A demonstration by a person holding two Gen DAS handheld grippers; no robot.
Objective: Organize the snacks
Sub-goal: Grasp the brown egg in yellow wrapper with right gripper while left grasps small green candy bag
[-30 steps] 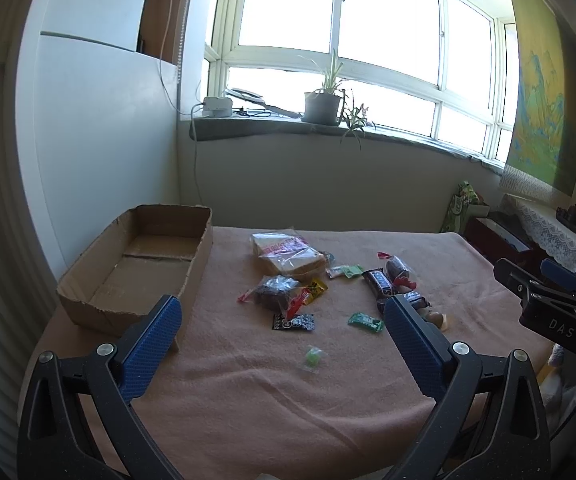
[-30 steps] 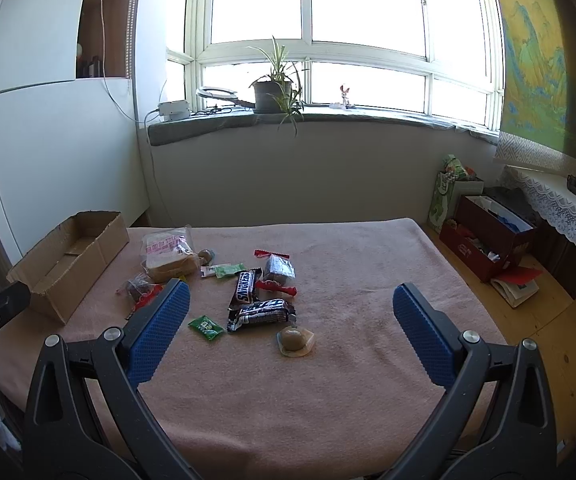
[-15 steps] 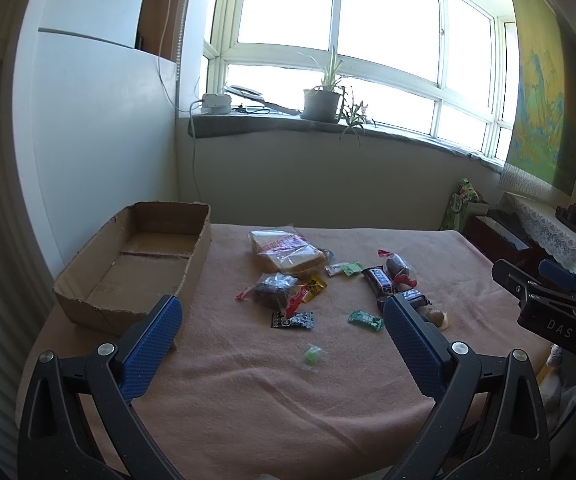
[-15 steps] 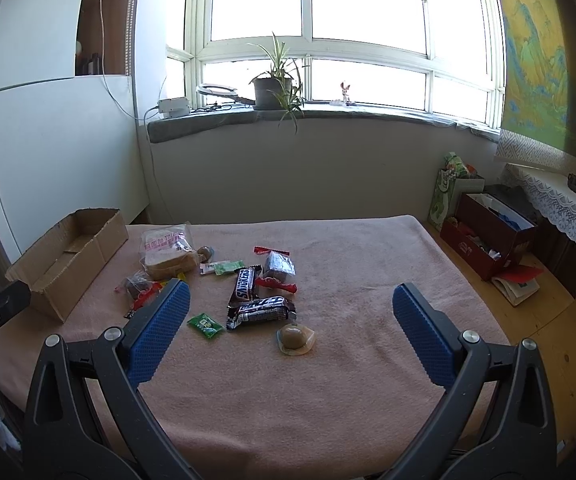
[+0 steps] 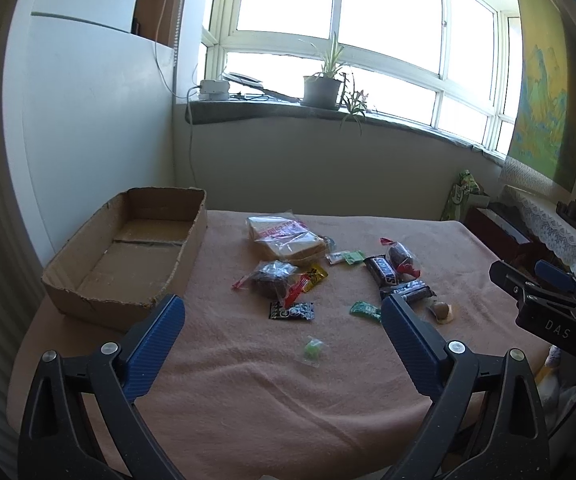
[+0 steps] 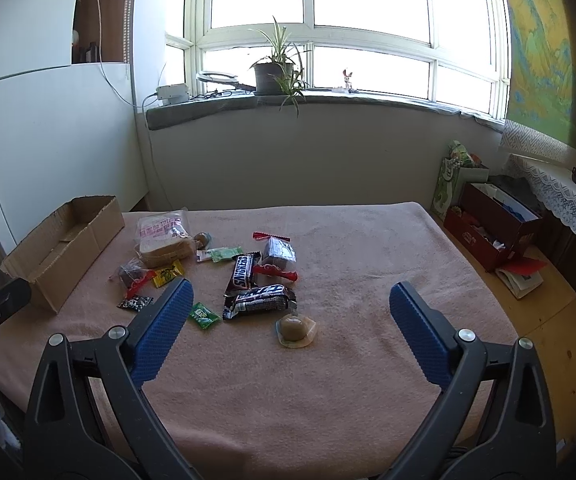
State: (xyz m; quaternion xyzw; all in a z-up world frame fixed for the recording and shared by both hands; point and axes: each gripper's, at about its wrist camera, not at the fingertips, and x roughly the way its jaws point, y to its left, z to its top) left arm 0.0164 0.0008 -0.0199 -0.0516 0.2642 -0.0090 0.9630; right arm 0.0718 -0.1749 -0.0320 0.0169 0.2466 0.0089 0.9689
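Almost nothing has changed: both grippers, left (image 5: 281,336) and right (image 6: 290,312), hover with fingers wide open and empty, cardboard box (image 5: 127,256) at ten o'clock unfilled.

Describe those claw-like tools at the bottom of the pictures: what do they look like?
Each is a hand-held gripper. The left hand-held gripper and the right hand-held gripper look alike: two black plastic arms with triangular cut-outs and silver round bolts, each ending in a ribbed blue finger pad. From the left camera, the right one's black body carries white letters "DAS". No cables or sleeves show.
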